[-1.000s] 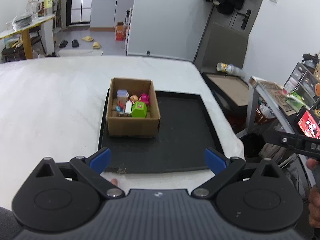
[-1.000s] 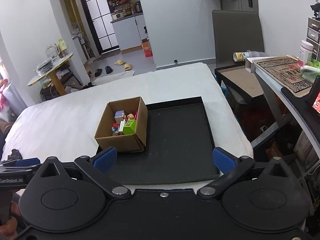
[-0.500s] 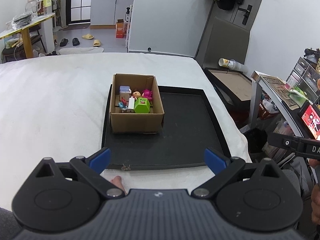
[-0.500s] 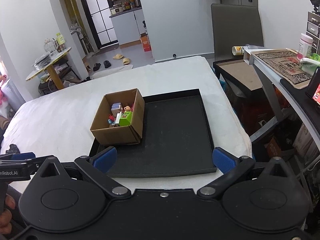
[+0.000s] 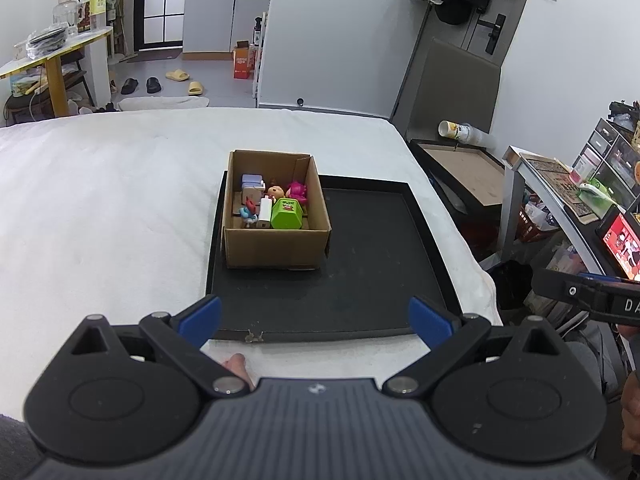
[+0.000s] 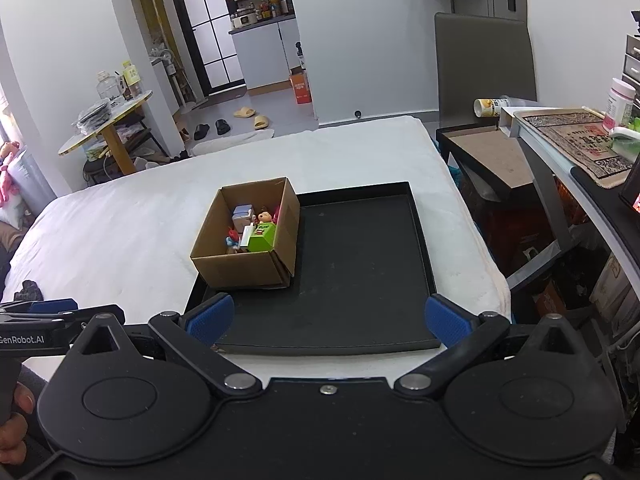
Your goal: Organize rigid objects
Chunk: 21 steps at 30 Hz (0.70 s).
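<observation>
Over the last second both cameras draw back and rise a little: the cardboard box [image 5: 276, 210] sits smaller and farther up the left wrist view than it did, and more of the black tray [image 5: 372, 264] shows in front of it. The box, its toys and the tray themselves have not shifted — only the viewpoints have.

The left gripper [image 5: 316, 316] hangs at 6 o'clock of the tray's near edge, its blue pads spread wide with nothing between them. The right gripper [image 6: 330, 314] stands the same way, jaws fully apart and empty, hovering over the tray's near rim.

The task's things all lie inside the box: a green toy block [image 5: 286, 213], a pink figure [image 5: 297, 191] at its 12 o'clock, a small doll head [image 5: 276, 191], a white bottle-like piece [image 5: 265, 209], a blue-and-red figure [image 5: 248, 214] at 9 o'clock and a pale purple box [image 5: 252, 181] toward the back. The box stands in the tray's left half; the tray's right half lies bare, on the white bed cover [image 5: 100, 208].

The retreat with empty jaws fits two readings — toys gathered and the hands withdrawing, or the hands squaring up before taking the toys out onto the tray
</observation>
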Motion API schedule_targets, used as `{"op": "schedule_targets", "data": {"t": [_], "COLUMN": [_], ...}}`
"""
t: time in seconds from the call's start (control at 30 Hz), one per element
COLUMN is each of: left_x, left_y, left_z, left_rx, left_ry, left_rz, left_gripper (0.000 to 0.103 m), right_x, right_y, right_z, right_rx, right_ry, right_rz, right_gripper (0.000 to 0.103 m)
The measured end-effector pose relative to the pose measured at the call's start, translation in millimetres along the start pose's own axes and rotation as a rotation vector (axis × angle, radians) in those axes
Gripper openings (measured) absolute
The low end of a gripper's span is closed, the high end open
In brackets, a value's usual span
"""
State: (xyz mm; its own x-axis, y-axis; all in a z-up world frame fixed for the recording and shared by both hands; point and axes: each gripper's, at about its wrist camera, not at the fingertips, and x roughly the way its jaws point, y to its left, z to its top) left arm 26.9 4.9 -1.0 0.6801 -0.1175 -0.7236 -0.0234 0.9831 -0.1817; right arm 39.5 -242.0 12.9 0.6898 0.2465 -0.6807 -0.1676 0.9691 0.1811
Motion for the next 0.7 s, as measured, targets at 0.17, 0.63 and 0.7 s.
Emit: {"op": "schedule_targets", "data": {"t": [0.17, 0.63, 0.7], "left_x": [-0.4, -0.4, -0.6], "left_y": [0.6, 0.8, 0.8], "left_z": [0.2, 0.0, -0.1], "left_rx": [-0.001, 0.002, 0.003], "left_ry": [0.000, 0.000, 0.002], "left_rz": [-0.001, 0.002, 0.003], "left_gripper": [0.100, 0.100, 0.100], "right_x": [1.4, 0.0, -0.2], "right_y": [0.1, 0.8, 0.6], "right_z": [-0.8, -1.0, -1.0], "right_rx": [-0.004, 0.003, 0.004], "right_ry": [0.006, -0.001, -0.001], "right_rz": [-0.006, -0.006, -0.005], "right_gripper": [0.103, 0.103, 0.103]}}
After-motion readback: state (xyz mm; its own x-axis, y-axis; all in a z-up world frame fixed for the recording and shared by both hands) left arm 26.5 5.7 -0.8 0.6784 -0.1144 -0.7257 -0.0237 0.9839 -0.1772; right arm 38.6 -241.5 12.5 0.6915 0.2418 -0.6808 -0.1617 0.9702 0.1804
